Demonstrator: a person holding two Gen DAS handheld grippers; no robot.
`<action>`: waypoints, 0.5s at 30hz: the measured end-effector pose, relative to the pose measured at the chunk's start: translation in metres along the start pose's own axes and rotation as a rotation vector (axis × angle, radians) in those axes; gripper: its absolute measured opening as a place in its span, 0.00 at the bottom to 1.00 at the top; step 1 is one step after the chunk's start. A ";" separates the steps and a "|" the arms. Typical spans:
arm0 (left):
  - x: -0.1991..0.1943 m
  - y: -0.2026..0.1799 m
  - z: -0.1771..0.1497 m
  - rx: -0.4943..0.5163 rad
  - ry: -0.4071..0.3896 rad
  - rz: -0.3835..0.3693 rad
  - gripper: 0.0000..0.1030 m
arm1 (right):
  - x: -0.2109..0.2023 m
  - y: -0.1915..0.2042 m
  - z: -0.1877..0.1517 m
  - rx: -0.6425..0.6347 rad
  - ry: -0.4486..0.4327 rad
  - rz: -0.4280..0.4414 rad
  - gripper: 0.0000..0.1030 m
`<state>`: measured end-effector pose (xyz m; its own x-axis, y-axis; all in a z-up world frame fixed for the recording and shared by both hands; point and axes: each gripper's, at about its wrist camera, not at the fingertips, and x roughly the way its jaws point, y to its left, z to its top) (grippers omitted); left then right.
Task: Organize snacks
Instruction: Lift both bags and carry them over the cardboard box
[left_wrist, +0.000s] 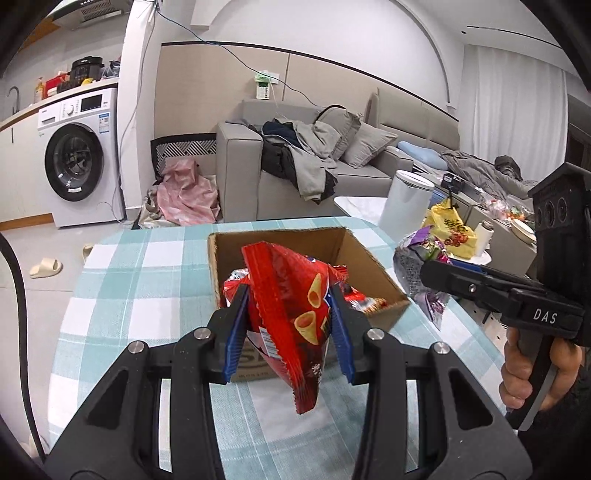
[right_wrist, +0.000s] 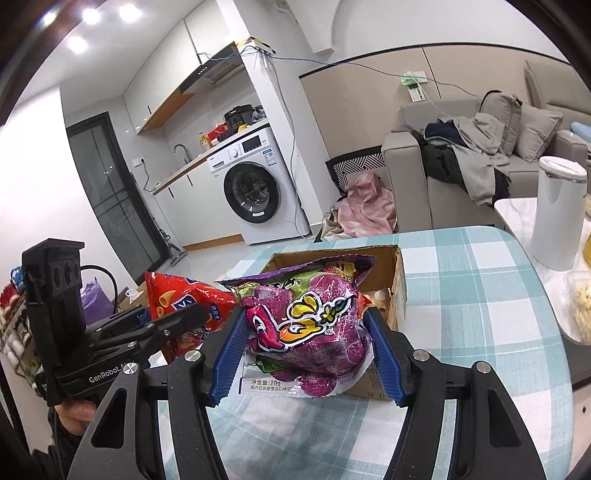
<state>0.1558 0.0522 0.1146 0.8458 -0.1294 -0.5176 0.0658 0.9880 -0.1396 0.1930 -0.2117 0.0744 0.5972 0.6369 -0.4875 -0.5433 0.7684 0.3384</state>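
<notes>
My left gripper (left_wrist: 290, 325) is shut on a red snack bag (left_wrist: 291, 317) with cone-shaped crisps printed on it, held above the near edge of an open cardboard box (left_wrist: 369, 258). More red packets (left_wrist: 364, 301) lie inside the box. My right gripper (right_wrist: 306, 350) is shut on a purple snack bag (right_wrist: 306, 325), held just in front of the same box (right_wrist: 397, 280). The right gripper with its purple bag (left_wrist: 424, 258) also shows at the right of the left wrist view. The left gripper with the red bag (right_wrist: 177, 299) shows at the left of the right wrist view.
The box stands on a table with a teal and white checked cloth (left_wrist: 140, 280). A white bin (right_wrist: 557, 210) stands beyond the table's right side. A low table with a yellow bag (left_wrist: 452, 229), a grey sofa (left_wrist: 332, 158) and a washing machine (left_wrist: 79, 158) lie further off.
</notes>
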 end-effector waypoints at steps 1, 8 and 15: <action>0.003 0.001 0.001 -0.004 0.004 0.003 0.37 | 0.003 -0.001 0.002 0.004 0.002 -0.002 0.63; 0.033 0.012 0.007 -0.026 0.025 0.022 0.37 | 0.020 -0.009 0.012 0.048 0.016 -0.004 0.63; 0.060 0.009 0.011 -0.023 0.034 0.027 0.37 | 0.040 -0.014 0.020 0.066 0.049 -0.009 0.63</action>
<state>0.2125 0.0538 0.0916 0.8286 -0.1061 -0.5497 0.0309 0.9890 -0.1444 0.2366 -0.1956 0.0659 0.5712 0.6274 -0.5292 -0.4968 0.7775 0.3855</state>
